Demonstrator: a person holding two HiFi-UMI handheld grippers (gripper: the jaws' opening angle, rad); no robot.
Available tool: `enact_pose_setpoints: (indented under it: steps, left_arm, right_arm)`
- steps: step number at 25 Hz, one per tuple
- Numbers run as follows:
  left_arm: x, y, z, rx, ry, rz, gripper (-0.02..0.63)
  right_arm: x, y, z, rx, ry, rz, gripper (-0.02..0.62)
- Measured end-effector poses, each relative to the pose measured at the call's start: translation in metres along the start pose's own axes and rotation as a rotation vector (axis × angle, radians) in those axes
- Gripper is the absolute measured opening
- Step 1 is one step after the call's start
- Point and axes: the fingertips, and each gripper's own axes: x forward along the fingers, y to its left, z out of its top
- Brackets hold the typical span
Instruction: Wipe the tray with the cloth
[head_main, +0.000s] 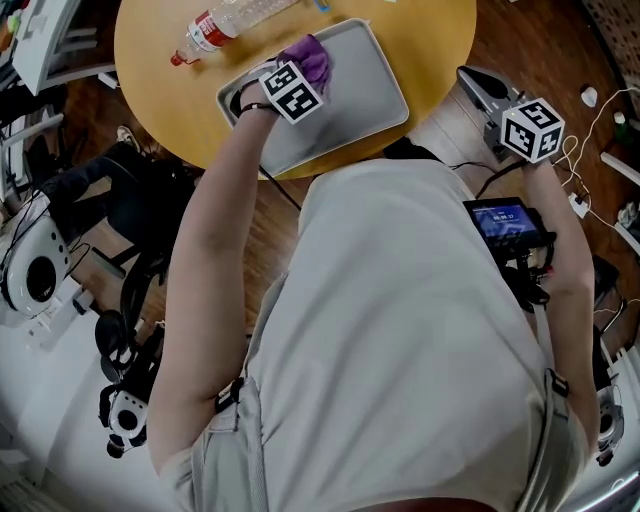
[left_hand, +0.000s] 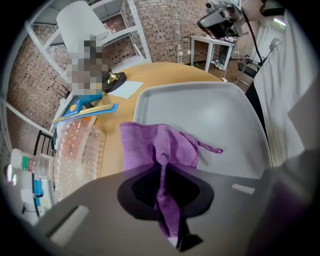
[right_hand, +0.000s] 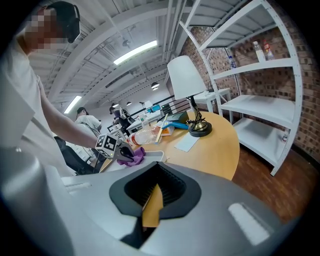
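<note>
A grey tray (head_main: 360, 100) lies on the round wooden table (head_main: 160, 60), near its front edge. A purple cloth (head_main: 311, 60) rests on the tray's far left part. My left gripper (head_main: 297, 72) is shut on the cloth and holds it down on the tray. In the left gripper view a fold of the cloth (left_hand: 160, 145) runs up between the jaws, with the bare tray (left_hand: 220, 115) spreading beyond it. My right gripper (head_main: 470, 80) hangs off the table's right edge, over the floor, shut and empty. Its own view shows the tray (right_hand: 153, 156) and cloth (right_hand: 135, 155) far off.
A clear plastic bottle (head_main: 225, 25) with a red cap lies on the table left of the tray. A lamp (right_hand: 192, 100), a sheet of paper (right_hand: 186, 142) and books stand further back. White shelves (right_hand: 260, 110) rise at the right. Cables (head_main: 590, 190) lie on the wooden floor.
</note>
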Motion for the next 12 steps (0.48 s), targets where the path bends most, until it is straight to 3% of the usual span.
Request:
enact_pose_setpoints:
  steps: [4,8,12]
  left_arm:
    - [-0.004,-0.03,0.0,0.013,0.006,0.006,0.028]
    - [-0.009,-0.076,0.014,-0.008,-0.051,-0.01,0.028]
    - [-0.02,-0.107,0.007,0.007,-0.059,-0.021,0.028]
  right_arm:
    - [0.001,0.003,0.003,-0.012,-0.003,0.009,0.002]
    - [-0.003,0.003,0.004,-0.029,0.004,0.01,0.003]
    - [0.016,0.017,0.006,-0.043,-0.009,0.06,0.003]
